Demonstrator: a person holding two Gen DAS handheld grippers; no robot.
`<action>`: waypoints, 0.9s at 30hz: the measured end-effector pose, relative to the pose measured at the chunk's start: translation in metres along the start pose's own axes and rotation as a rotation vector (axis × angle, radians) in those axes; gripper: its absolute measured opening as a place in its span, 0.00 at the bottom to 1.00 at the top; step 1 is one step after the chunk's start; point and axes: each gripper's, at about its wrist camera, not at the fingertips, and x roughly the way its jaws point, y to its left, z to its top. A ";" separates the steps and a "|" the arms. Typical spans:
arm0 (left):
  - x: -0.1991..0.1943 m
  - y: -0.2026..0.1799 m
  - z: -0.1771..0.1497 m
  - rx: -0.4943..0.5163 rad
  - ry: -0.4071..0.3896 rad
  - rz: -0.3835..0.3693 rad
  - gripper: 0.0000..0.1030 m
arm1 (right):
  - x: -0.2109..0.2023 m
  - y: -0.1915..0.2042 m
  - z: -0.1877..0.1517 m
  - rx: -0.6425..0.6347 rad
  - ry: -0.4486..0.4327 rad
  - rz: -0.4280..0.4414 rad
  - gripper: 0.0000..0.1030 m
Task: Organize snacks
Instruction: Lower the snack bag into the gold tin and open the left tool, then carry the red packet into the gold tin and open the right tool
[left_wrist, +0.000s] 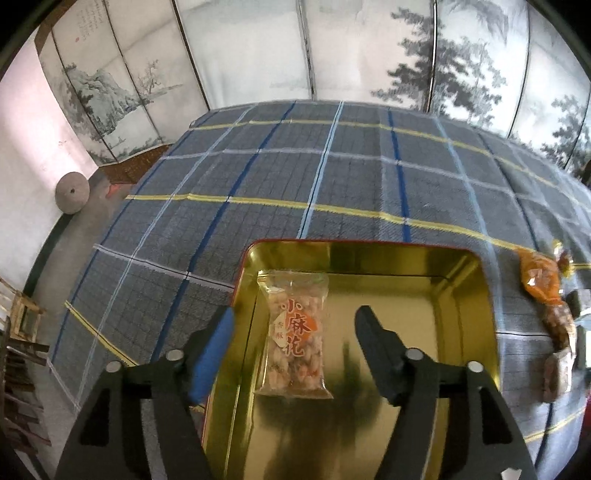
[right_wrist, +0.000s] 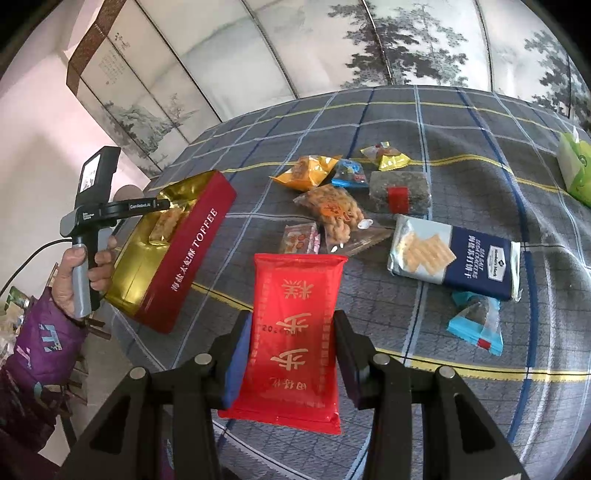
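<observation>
Behind the table stands a folding screen (left_wrist: 243, 55) painted with misty trees, and a checked grey cloth (left_wrist: 295, 177) covers the whole tabletop. On my left wrist view the tin's (left_wrist: 458, 288) near end is cut off by the frame, and the snacks at the right edge (left_wrist: 543, 280) are too warped to identify. My left gripper (left_wrist: 293, 325) hangs wide open and empty over the gold tin, its fingers on either side of the clear snack pack (left_wrist: 295, 332) lying inside. My right gripper (right_wrist: 291, 332) is clamped on a red packet (right_wrist: 295, 332), held above the cloth, just right of the tin (right_wrist: 184, 251). Beyond it lie a cracker pack (right_wrist: 458, 258), twisted fried snacks (right_wrist: 332, 214), a dark bar (right_wrist: 399, 192), a blue wrapper (right_wrist: 476, 325) and small sweets (right_wrist: 314, 171).
</observation>
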 end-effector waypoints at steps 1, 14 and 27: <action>-0.004 0.000 -0.001 -0.006 -0.009 -0.006 0.65 | 0.000 0.002 0.002 -0.005 -0.002 0.002 0.42; -0.048 0.024 -0.035 -0.148 0.000 -0.177 0.69 | 0.010 0.055 0.043 -0.089 -0.023 0.107 0.42; -0.101 0.054 -0.075 -0.204 -0.043 -0.131 0.99 | 0.087 0.142 0.111 -0.142 0.037 0.279 0.42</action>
